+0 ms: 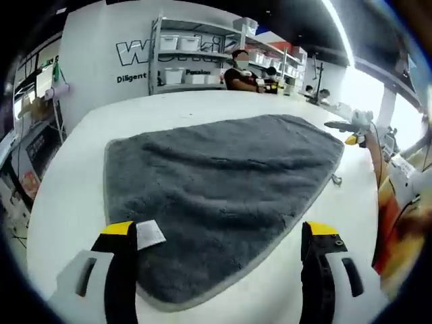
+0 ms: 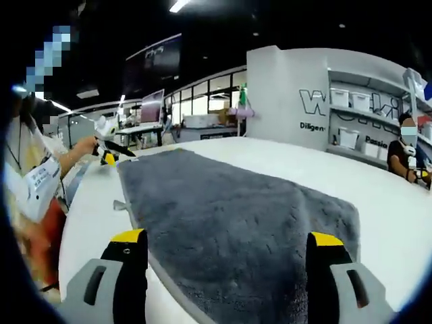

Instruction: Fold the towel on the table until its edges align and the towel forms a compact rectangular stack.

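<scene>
Left gripper view – shelves (image 1: 189, 57), seated person (image 1: 239, 73) beyond towel (image 1: 216, 196)

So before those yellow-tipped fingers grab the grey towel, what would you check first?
1. Towel lies spread flat on the table: ok.
2. Left gripper open, with the towel's near corner between its fingers: ok.
3. Right gripper open over a towel edge: ok.
4. White label beside the left gripper's finger, clear of the grip: cannot tell.
5. Towel folded yet: not ok, it is in a single layer.
6. Whole towel in view: ok in the left gripper view.
</scene>
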Tool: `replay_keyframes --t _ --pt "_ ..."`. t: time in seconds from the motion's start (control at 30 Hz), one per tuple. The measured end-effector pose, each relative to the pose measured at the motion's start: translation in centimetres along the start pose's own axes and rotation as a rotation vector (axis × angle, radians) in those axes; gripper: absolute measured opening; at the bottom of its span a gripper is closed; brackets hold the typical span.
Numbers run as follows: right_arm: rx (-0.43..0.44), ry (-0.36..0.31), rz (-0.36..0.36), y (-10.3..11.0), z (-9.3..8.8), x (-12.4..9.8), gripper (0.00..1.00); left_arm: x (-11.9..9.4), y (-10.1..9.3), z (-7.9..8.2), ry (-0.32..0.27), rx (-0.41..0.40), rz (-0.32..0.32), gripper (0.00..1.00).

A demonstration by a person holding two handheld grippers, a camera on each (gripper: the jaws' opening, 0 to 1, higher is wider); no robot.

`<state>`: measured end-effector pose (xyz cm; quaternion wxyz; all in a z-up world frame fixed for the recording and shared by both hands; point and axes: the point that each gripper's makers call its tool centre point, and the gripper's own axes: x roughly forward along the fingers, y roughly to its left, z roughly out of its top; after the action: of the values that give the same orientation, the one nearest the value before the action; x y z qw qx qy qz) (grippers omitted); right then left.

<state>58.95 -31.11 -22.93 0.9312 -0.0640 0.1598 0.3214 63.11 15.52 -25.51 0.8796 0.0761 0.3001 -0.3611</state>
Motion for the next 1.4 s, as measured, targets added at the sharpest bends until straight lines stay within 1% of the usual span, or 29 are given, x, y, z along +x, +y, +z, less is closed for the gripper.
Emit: replay_keyframes --t 0.07,0.17,0.2,0.3,0.33,0.4,0.43,0.5,0.53,0.57,0.67,0.73,0.87,1.03,1.13,1.2,1.23,1.33,1.4 --pt "-0.014 0.031 0.006 0.0 -0.8 -0.8 0.99 -0.4 -0.8 -0.8 0.02 0.001 -0.014 0.99" --pt "-0.013 0.055 -0.008 -0.3 -1.5 -1.5 0.99 -0.7 -1.9 -1.3 0.033 0.009 -0.025 0.99" --pt "-0.007 0.056 -0.015 -0.4 -1.6 -1.7 0.99 -0.7 -2.1 -1.3 0.03 0.012 -0.026 0.99" --pt "0.02 0.047 -0.03 -0.7 -1.8 -2.2 0.99 -0.6 -2.5 -1.0 0.014 0.006 -0.039 0.9" --pt "0.024 0.044 -0.032 -0.7 -1.8 -2.3 0.99 -0.5 -2.7 -1.1 0.016 0.002 -0.048 0.9" --pt "0.029 0.038 -0.034 -0.6 -1.8 -2.5 0.99 -0.3 -3.1 -1.4 0.036 -0.01 -0.063 0.9" --pt "0.03 0.037 -0.034 -0.5 -1.8 -2.6 0.99 -0.1 -3.2 -1.8 0.054 -0.002 -0.07 0.9" --pt "0.031 0.039 -0.037 -0.5 -1.8 -2.7 0.99 0.0 -2.9 -2.6 0.091 0.015 -0.061 0.89" --pt "0.029 0.041 -0.039 -0.6 -1.9 -2.7 0.99 0.0 -2.7 -2.5 0.082 0.028 -0.059 0.88" --pt "0.025 0.046 -0.041 -0.6 -1.9 -2.8 0.99 -0.1 -2.4 -2.5 0.085 0.026 -0.058 0.87" --pt "0.011 0.058 -0.042 -0.5 -2.0 -3.0 0.99 -0.2 -2.6 -2.5 0.088 0.026 -0.068 0.87" --pt "-0.003 0.068 -0.04 -0.4 -2.0 -3.2 0.99 -0.1 -2.7 -2.7 0.093 0.044 -0.072 0.87" --pt "-0.043 0.115 -0.035 -0.6 -2.5 -4.1 0.98 -0.4 -2.4 -2.9 0.095 0.07 -0.073 0.85" --pt "-0.051 0.146 -0.015 -1.2 -3.1 -5.9 0.89 -1.0 -1.7 -3.1 0.106 0.088 -0.068 0.81" --pt "-0.063 0.167 -0.004 -1.7 -3.6 -7.3 0.81 -1.2 -1.5 -3.2 0.115 0.082 -0.067 0.79" --pt "-0.061 0.212 0.023 -2.0 -4.7 -8.0 0.74 -1.3 -1.5 -3.3 0.12 0.086 -0.067 0.78" --pt "-0.05 0.235 0.034 -1.9 -5.3 -8.0 0.71 -1.3 -1.5 -3.3 0.121 0.089 -0.068 0.78" --pt "0.002 0.266 0.047 -2.4 -6.5 -8.0 0.6 -1.4 -1.3 -3.3 0.123 0.095 -0.062 0.76" --pt "0.034 0.287 0.047 -2.7 -7.3 -7.9 0.51 -1.4 -1.1 -3.4 0.124 0.105 -0.056 0.75"
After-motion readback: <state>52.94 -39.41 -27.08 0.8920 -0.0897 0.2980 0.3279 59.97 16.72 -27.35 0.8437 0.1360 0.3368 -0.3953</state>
